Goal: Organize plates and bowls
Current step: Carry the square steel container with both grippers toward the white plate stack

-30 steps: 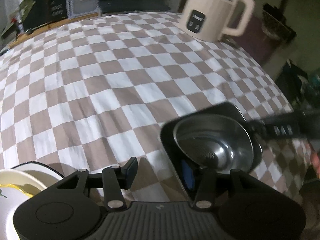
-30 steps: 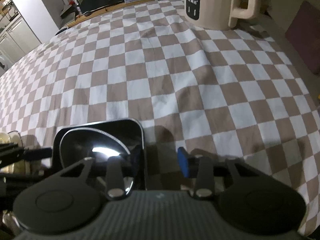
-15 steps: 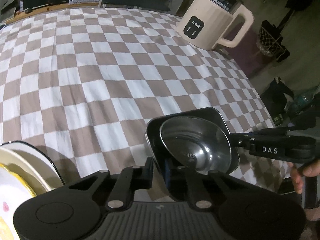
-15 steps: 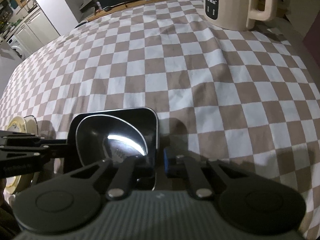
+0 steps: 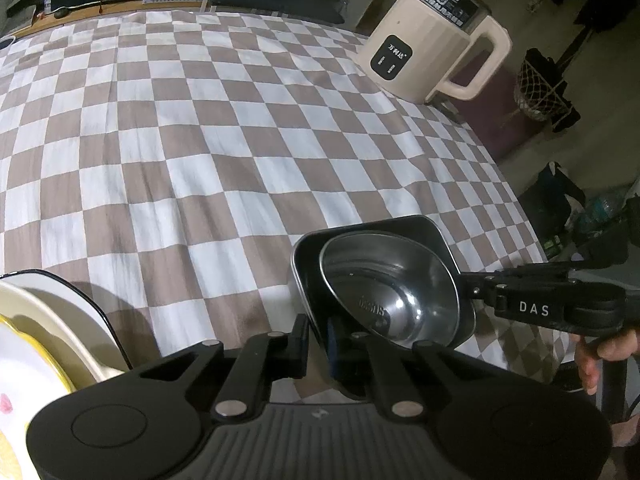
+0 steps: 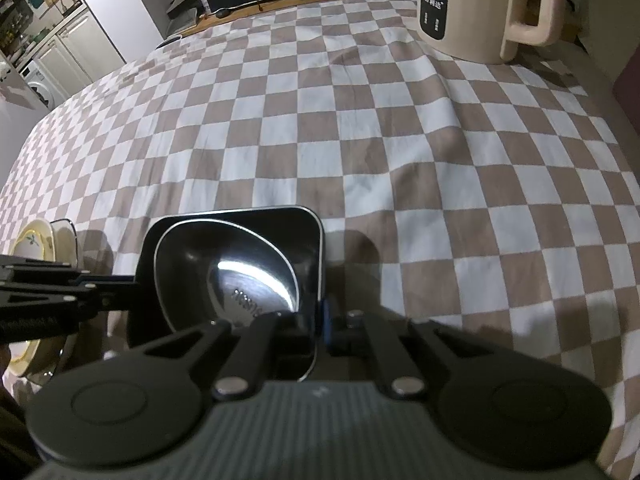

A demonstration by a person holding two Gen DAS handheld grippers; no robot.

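Observation:
A black square dish [image 5: 420, 228] sits near the front of the checked tablecloth with a shiny steel bowl [image 5: 392, 292] inside it. My left gripper [image 5: 316, 340] pinches the dish's near left rim, its jaws still closing the last bit. In the right wrist view the same dish [image 6: 280, 216] and bowl [image 6: 240, 276] lie just ahead. My right gripper [image 6: 320, 320] clamps the dish's right rim, its jaws also still closing. Each gripper appears in the other's view, the right one [image 5: 520, 304] and the left one [image 6: 60, 296], at opposite sides of the dish.
A stack of cream plates [image 5: 40, 320] with yellow patterns stands left of the dish, also visible as plates [image 6: 36, 240]. A beige electric kettle [image 5: 428, 52] stands at the far right corner. The table edge drops off to the right, where a hand [image 5: 600, 352] holds the right gripper.
Both grippers went from open, straddling the dish's rims, to closed on them. The left wrist view rolled a little, bringing more of the plate stack into sight.

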